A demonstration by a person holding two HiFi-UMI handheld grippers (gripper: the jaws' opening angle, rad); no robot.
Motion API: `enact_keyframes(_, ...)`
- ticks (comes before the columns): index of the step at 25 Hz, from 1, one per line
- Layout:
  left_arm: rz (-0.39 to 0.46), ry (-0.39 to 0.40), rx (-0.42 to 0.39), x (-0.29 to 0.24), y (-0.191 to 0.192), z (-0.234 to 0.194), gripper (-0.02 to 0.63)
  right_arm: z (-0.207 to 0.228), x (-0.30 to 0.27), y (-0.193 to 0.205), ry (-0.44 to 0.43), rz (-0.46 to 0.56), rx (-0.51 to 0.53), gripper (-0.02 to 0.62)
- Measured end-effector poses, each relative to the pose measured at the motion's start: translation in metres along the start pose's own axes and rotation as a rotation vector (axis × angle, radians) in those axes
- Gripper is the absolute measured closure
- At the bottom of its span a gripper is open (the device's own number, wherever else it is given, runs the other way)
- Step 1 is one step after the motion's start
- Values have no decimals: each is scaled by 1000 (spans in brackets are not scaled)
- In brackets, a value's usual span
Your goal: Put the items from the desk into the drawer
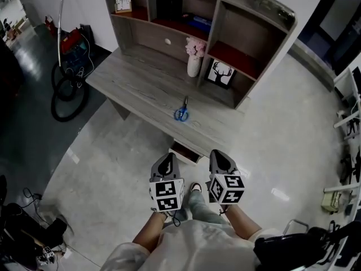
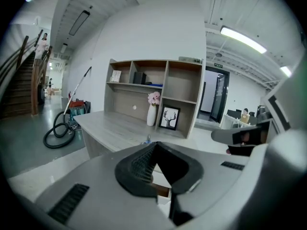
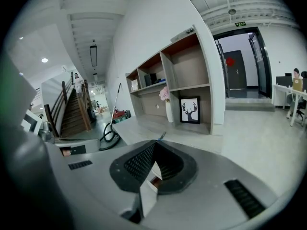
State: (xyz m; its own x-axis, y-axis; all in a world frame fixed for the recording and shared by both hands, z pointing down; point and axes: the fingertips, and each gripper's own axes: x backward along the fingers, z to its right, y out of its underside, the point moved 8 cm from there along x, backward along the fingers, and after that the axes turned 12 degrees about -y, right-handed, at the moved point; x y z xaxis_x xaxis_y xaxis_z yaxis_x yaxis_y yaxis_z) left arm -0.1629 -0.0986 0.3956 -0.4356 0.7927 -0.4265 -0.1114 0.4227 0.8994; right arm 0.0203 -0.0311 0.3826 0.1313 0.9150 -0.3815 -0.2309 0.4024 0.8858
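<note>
Blue-handled scissors lie near the front edge of the grey wooden desk. Under that edge a drawer stands slightly pulled out. Both grippers hang in front of the desk, above the floor and short of the drawer. My left gripper is shut with nothing in it, and its tips meet just below the scissors. Beside it my right gripper is also shut and empty, and past its closed tips the scissors show on the desk.
The desk carries a hutch with shelves, a white vase of pink flowers and a framed deer picture. A vacuum cleaner with a coiled hose stands left of the desk. Chairs and cables sit at the right edge.
</note>
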Motion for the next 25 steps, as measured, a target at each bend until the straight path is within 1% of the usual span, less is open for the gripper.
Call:
enact_keyframes(2,-15,0,-10,-9,2,3,609,5,-4,-1,-5,-5,3,597)
enact_keyframes(7,-15,12,38,-31,-4,11,609,21,-13,-7,-17,-5,16,597)
enact_keyframes(12,-32,15,28,-52,-8,21,608,39,-21,-10,-22,-9,-1,597)
enact_keyframes(21,-84,-29,39,-97,-8,31,607,81,-40,-15,-14,-27,-47,597)
enact_keyframes(23,-95,-33,38,-109,-9,35,562,92,-45,-16,-10,-35,-55,597)
enact_keyframes(25,-105,-38,35,-121,-9,37,552,102,-51,-16,-8,-45,-63,597)
